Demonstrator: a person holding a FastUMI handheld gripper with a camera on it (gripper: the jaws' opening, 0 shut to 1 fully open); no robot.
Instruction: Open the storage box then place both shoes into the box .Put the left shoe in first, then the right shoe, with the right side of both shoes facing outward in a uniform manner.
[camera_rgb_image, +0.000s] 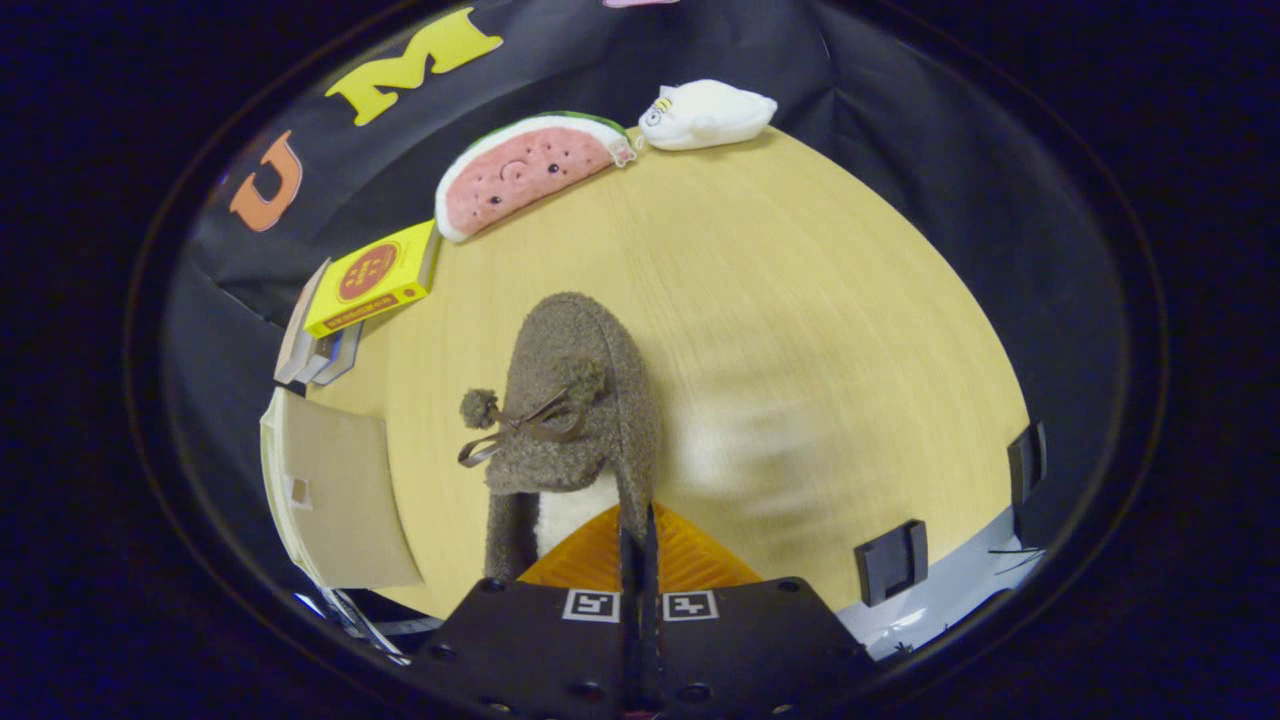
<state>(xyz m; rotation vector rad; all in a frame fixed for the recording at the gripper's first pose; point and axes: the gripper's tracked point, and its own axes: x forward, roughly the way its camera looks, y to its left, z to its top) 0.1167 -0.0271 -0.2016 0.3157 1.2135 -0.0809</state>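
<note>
A fuzzy brown slipper shoe (575, 400) with a bow and pompoms hangs just ahead of my fingers, toe pointing away over the wooden table (800, 300). My gripper (637, 535) is shut on the rim of its collar, both fingers pressed together on the fabric beside the white lining. The shoe appears lifted above the tabletop. To the left of the fingers lies a beige cardboard flap (335, 495), likely part of the storage box; the rest of it is hidden.
A yellow box (375, 275) rests on a stack of books at the table's left. A watermelon plush (525, 170) and a white plush (705, 113) lie at the far edge. Two dark clips (890, 560) sit on the near right rim.
</note>
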